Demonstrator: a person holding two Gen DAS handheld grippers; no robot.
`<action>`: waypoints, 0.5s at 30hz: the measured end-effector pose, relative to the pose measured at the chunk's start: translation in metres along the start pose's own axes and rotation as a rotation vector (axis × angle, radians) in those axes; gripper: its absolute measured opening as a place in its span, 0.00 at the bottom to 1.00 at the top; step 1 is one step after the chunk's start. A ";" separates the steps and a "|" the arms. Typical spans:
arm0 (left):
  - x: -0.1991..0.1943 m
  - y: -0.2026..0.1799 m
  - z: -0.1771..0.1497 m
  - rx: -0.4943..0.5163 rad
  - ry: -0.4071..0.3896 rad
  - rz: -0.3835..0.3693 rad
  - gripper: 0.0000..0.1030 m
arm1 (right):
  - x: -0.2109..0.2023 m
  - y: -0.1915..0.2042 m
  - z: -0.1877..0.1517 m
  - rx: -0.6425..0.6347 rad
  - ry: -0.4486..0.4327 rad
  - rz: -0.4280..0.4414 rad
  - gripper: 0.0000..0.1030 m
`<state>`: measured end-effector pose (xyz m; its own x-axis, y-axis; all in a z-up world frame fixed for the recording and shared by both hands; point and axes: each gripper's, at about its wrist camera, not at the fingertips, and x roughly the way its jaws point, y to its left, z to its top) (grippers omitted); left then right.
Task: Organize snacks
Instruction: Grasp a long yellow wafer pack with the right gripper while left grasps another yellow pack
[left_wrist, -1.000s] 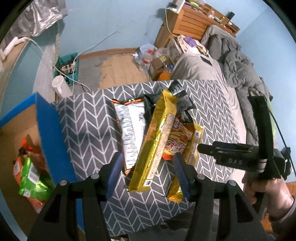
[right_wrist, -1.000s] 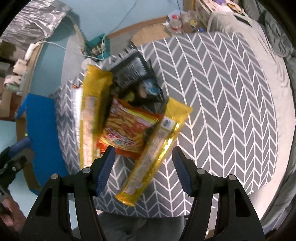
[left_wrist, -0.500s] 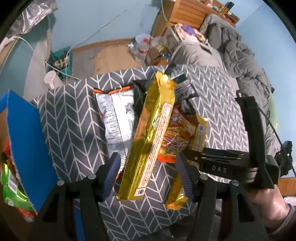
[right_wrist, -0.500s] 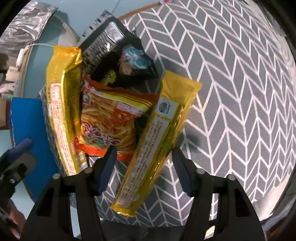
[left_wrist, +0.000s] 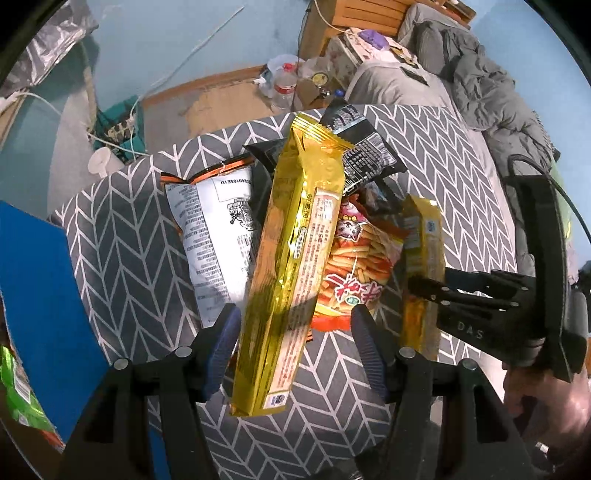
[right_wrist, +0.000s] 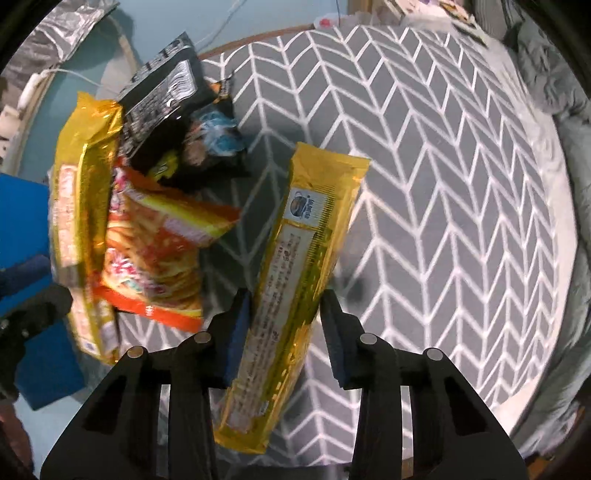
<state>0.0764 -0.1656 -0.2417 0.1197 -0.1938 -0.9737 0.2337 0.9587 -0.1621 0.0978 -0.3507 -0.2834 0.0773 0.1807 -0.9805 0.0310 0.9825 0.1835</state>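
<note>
Snack packets lie piled on a table with a grey chevron cloth (left_wrist: 122, 251). My left gripper (left_wrist: 295, 332) is open and straddles the long gold packet (left_wrist: 291, 258) from above; a gap shows at its right pad. To the right, my right gripper (right_wrist: 286, 321) is closing on a second gold packet (right_wrist: 306, 240), its blue pads against both long sides. The left wrist view shows the same grip on that packet (left_wrist: 423, 258). Between the gold packets lies a red-orange snack bag (left_wrist: 354, 273). A white bag (left_wrist: 218, 229) lies left, with black bags (left_wrist: 365, 147) behind.
A blue-walled cardboard box (left_wrist: 37, 295) stands at the table's left, with a green packet (left_wrist: 18, 391) inside. A bed with a grey quilt (left_wrist: 480, 92) runs along the right. Bottles and clutter (left_wrist: 284, 85) sit on the floor behind. The right part of the cloth (right_wrist: 443, 184) is bare.
Both grippers have come down closer to the packets. The right jaws have narrowed from wide apart to touching the second gold packet. The left jaws stay wide around the first gold packet.
</note>
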 end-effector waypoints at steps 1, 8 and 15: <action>0.002 0.000 0.001 -0.009 0.003 0.004 0.61 | -0.001 -0.003 0.000 0.004 0.002 0.010 0.35; 0.014 -0.005 0.006 0.008 0.005 0.060 0.61 | -0.010 -0.021 -0.009 0.034 0.006 0.027 0.37; 0.019 0.001 0.009 -0.006 -0.002 0.062 0.41 | -0.004 -0.020 -0.035 0.042 0.031 0.020 0.38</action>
<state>0.0879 -0.1705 -0.2591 0.1354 -0.1345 -0.9816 0.2204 0.9700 -0.1025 0.0617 -0.3699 -0.2852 0.0473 0.2021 -0.9782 0.0715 0.9761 0.2051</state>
